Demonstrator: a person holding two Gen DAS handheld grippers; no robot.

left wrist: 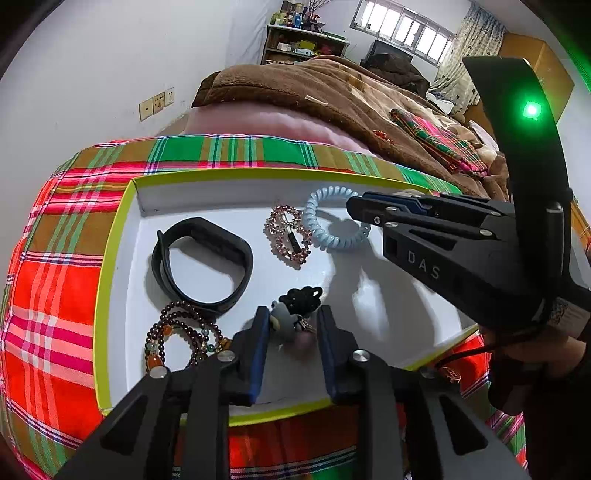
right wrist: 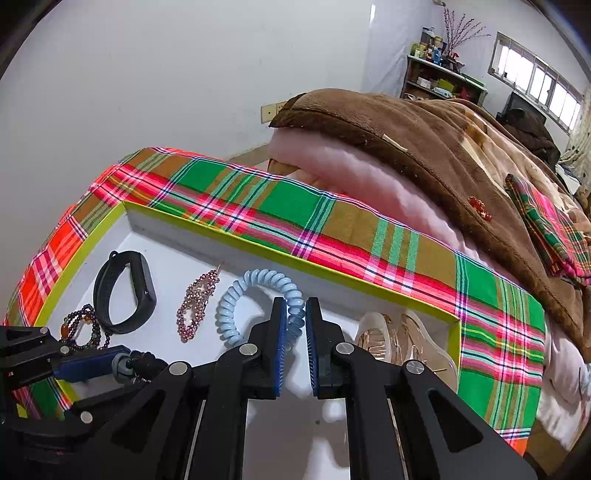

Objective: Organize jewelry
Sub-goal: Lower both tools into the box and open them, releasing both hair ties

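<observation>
Where the left gripper stands slightly spread around it, the grey keychain charm near the tray's front edge looks light and rubbery; its black knotted cord offers the surest hold. The right gripper is nearly pressed together, seemingly empty, beside the springy blue coil hair tie.

walls: plain white | far: barred window, daylight | shelf unit cluttered | bed: brown blanket | right: wooden cabinet
</observation>
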